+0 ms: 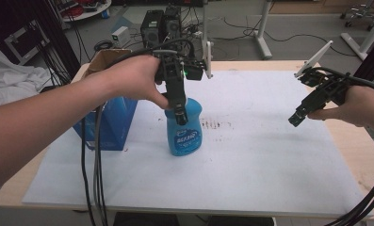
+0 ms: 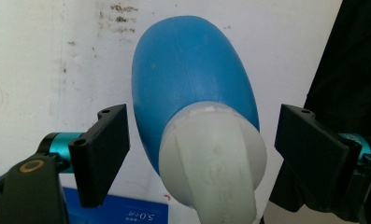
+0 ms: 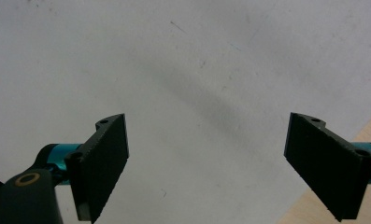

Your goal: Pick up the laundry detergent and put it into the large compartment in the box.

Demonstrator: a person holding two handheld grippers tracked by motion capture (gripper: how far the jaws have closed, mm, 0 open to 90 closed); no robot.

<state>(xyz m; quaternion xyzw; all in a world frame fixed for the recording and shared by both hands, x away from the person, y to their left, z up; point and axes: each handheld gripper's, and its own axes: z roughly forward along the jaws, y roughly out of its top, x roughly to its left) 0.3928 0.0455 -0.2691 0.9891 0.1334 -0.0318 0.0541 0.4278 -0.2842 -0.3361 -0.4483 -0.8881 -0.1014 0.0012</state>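
The table (image 1: 345, 141) is pale wood with a big white sheet (image 1: 269, 155) spread flat over most of it. The sheet is smooth, with a few dark smudges near its middle.

At the left edge of the table stands a blue box (image 1: 110, 123), and behind it an open brown cardboard box (image 1: 104, 59); I cannot see what is inside it.

The blue bottle (image 1: 184, 134) stands upright on the sheet, a little left of the middle, just beside the blue box. It looks like smooth plastic, round and fat, with a label on the front and a whitish cap (image 2: 211, 158) on top.

The left gripper (image 1: 180, 110) points down over the bottle's top. Its flat black jaws are spread wide, one on each side of the cap, and they do not seem to touch it.

The right gripper (image 1: 297, 117) hangs in the air near the right edge of the table, well apart from the bottle. Its jaws are spread wide too, with nothing between them.
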